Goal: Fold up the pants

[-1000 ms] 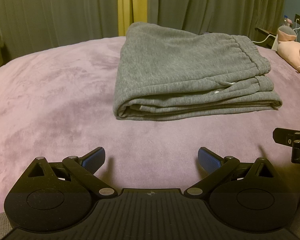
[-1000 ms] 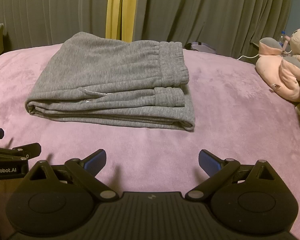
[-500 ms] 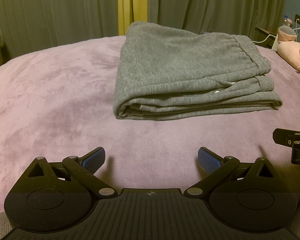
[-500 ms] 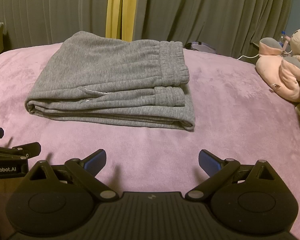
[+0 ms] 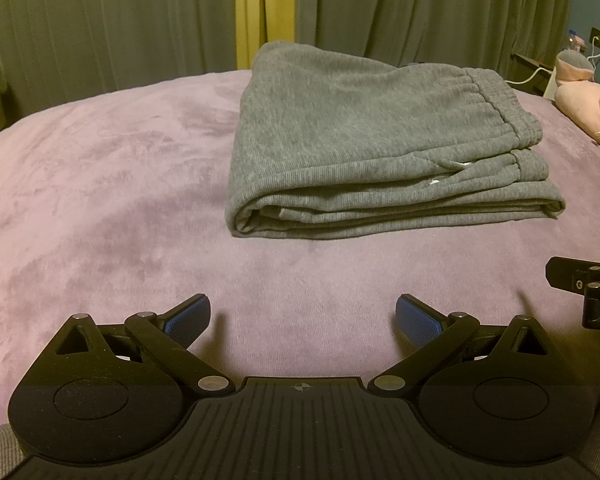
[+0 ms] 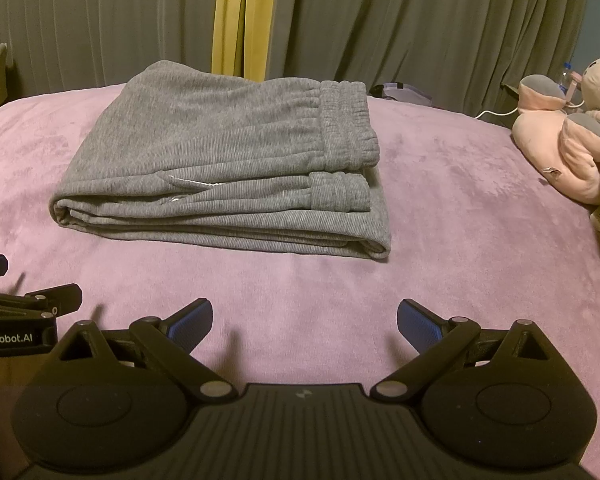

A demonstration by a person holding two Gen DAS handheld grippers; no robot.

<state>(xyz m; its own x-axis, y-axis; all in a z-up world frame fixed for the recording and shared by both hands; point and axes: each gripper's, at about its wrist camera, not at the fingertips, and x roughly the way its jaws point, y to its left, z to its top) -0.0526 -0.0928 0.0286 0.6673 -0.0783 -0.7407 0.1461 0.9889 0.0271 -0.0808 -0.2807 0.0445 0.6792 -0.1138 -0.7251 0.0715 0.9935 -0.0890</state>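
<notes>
Ahead of both tools, on the mauve plush bedspread (image 5: 100,200), lie the grey ribbed-knit sweatpants (image 5: 372,152), squarely folded; left gripper (image 5: 303,318) and right gripper (image 6: 305,320) hover short of them, jaws spread and empty, suggesting folding is complete.

The soft toy (image 6: 576,148) is cut off by the right edge in both views, so its upper body stays out of sight. Only a sliver of the right gripper (image 5: 588,288) enters the left view, and the left gripper (image 6: 24,312) is clipped too, its label losing its first letters. The bottle (image 6: 567,76) behind the toy is too small to read.
</notes>
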